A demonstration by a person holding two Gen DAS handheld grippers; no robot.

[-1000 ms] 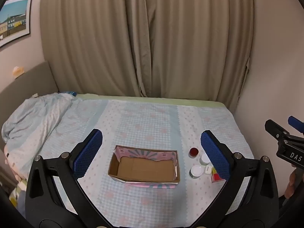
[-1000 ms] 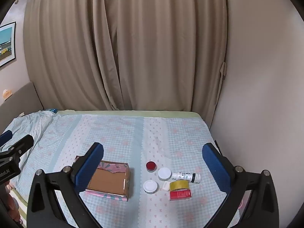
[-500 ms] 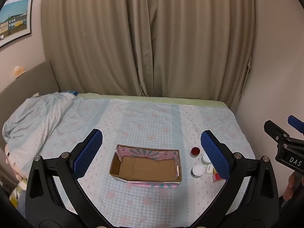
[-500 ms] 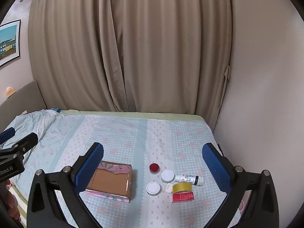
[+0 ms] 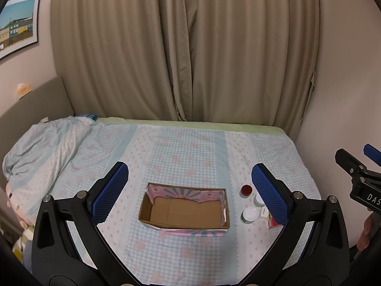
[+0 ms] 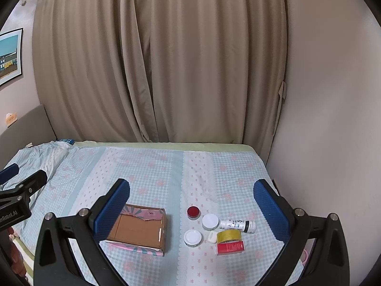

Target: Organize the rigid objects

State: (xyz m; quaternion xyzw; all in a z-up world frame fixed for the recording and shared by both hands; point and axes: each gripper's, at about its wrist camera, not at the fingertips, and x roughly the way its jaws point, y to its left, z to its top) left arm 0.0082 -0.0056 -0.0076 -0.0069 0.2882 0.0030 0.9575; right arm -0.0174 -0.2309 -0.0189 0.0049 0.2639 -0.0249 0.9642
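A home bedroom: a bed [image 5: 185, 147] spread with a pale blue checked sheet fills the floor, a rumpled blue duvet [image 5: 42, 147] at nine o'clock, floor-length beige curtains [image 5: 185, 47] at twelve (drawn shut), a framed townscape picture [image 5: 17, 23] at ten.

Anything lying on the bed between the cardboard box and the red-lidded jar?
No. In the right wrist view the stretch between the cardboard box and the red-lidded jar is bare bedsheet; the other small items sit right of or nearer than the jar.

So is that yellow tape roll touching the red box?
Touching: in the right wrist view the yellow tape roll sits against the top edge of the red box, with no bedsheet showing between them.
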